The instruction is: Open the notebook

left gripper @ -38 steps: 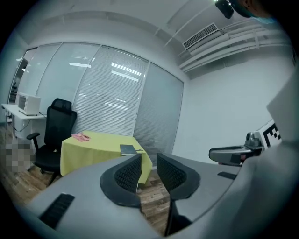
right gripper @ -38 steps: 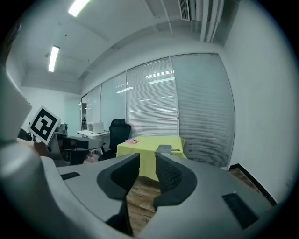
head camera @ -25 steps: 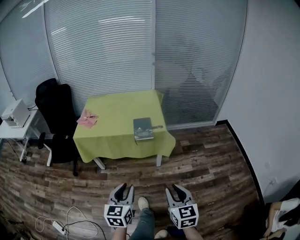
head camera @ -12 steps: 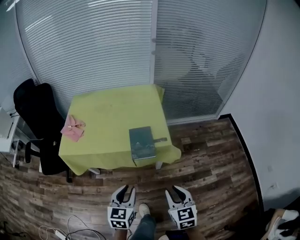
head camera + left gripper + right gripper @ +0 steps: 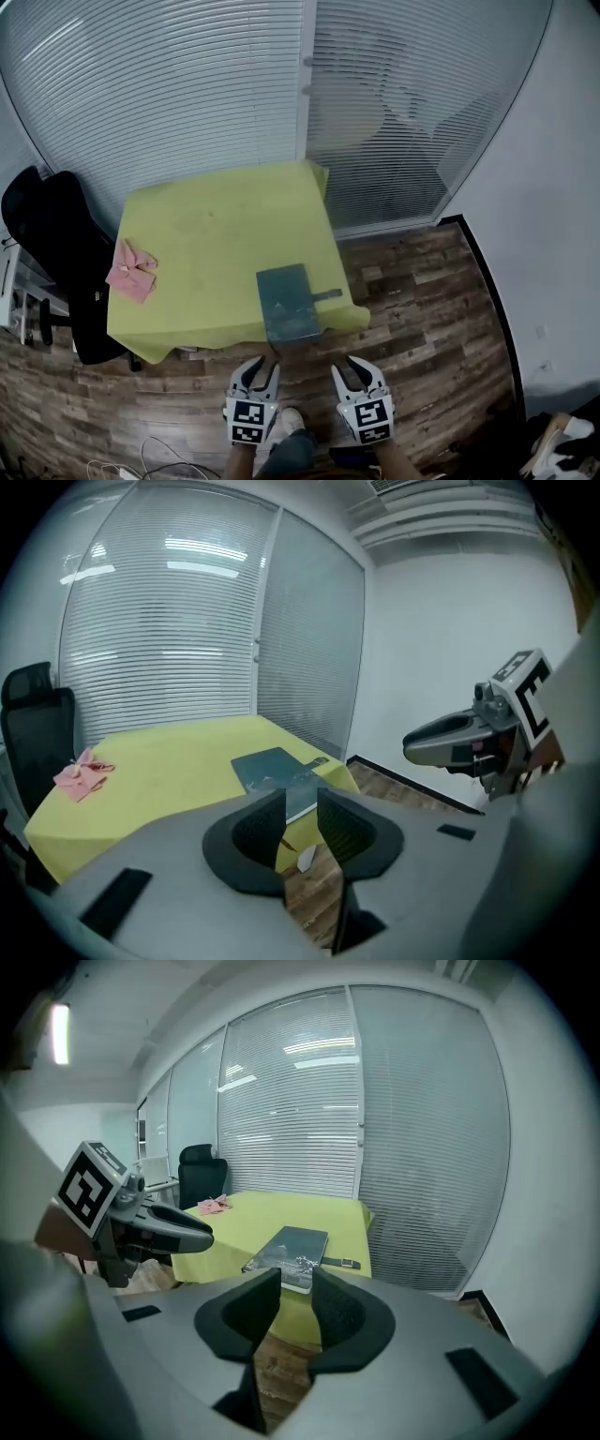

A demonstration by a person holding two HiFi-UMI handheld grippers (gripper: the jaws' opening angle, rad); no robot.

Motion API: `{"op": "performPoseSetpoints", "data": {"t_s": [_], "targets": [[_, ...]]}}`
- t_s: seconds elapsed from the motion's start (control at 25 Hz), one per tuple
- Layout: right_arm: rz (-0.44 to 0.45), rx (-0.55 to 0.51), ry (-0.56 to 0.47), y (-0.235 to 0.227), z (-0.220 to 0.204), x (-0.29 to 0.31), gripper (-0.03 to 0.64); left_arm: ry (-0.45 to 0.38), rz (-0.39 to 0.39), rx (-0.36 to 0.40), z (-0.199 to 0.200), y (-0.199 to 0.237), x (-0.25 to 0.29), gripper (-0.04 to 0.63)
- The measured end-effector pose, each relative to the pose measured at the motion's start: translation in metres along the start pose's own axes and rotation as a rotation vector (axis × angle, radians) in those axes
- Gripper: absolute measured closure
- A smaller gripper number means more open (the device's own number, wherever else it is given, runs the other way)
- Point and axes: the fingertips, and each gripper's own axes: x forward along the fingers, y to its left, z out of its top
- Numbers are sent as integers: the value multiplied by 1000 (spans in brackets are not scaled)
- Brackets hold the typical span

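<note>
Between each pair of fingers nothing is sitting: the left gripper (image 5: 255, 372) and right gripper (image 5: 357, 369) are hovering with jaws apart, short of the table (image 5: 206, 234). Ahead, the closed notebook (image 5: 289, 302) is lying at its near edge, long axis pointing away, seemingly nearer the left.

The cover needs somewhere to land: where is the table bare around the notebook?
Bare cloth lies left of the notebook, as far as the pink cloth, and over the far half of the table. Crowded: the notebook's right side, where its strap nears the table edge, and its near end at the edge.
</note>
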Motion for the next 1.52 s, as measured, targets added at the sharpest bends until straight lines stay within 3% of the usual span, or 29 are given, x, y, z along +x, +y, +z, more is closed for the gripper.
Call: {"op": "performPoseSetpoints", "data": {"t_s": [0.4, 1.04, 1.52], "targets": [[6, -13, 20, -9, 8, 21, 497, 62, -46, 107, -1, 3, 38, 471], [76, -12, 59, -24, -4, 59, 497, 139, -68, 145, -9, 0, 84, 468], [109, 17, 95, -29, -17, 80, 497, 287, -118, 384, -42, -5, 108, 425]]}}
